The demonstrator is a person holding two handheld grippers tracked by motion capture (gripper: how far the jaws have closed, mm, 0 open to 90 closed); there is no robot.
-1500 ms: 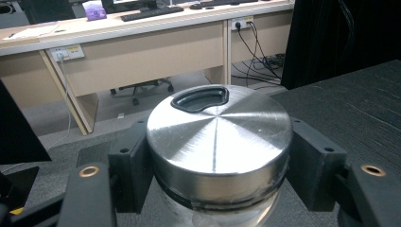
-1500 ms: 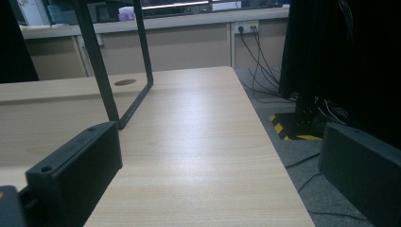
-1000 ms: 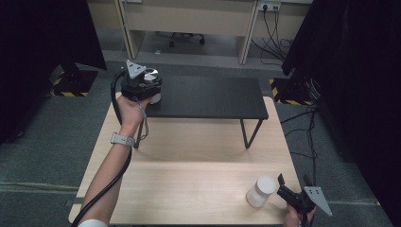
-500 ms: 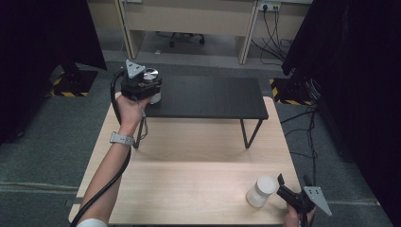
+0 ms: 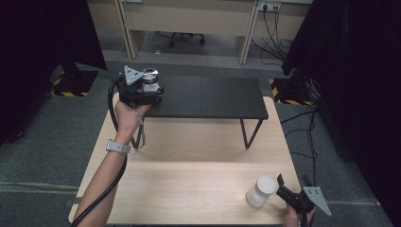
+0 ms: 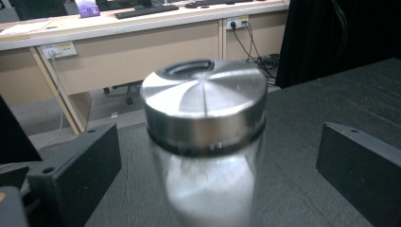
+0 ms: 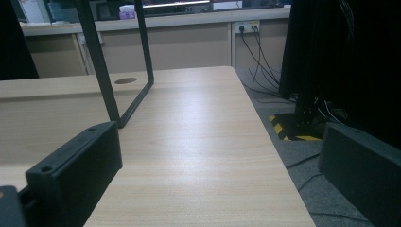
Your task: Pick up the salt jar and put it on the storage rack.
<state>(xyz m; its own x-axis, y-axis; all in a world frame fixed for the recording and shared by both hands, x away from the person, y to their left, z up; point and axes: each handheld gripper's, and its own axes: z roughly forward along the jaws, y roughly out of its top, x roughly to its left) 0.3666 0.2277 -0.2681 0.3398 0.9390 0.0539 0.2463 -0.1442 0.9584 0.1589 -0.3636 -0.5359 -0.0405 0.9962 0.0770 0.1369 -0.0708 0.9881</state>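
A glass jar (image 6: 205, 142) with a brushed steel lid (image 5: 150, 74) and white contents stands upright on the left end of the black shelf (image 5: 213, 97). My left gripper (image 6: 217, 137) is around it and its jaws have just been opening. There is now a gap on each side, so the pads stand clear of the glass. In the high view the left gripper (image 5: 151, 86) sits at the shelf's left end, held by a hand. My right gripper (image 5: 289, 182) rests low at the table's front right corner, open, with bare wood between its jaws (image 7: 217, 142).
A white lidded container (image 5: 261, 190) stands just left of my right gripper. The black shelf stands on thin metal legs (image 7: 101, 71) over the back half of the wooden table (image 5: 189, 156). Dark curtains hang on both sides, and cables lie on the floor at right.
The left hand has shifted slightly at the shelf's left end, with the jar staying on the shelf. The right gripper and the white container have kept still.
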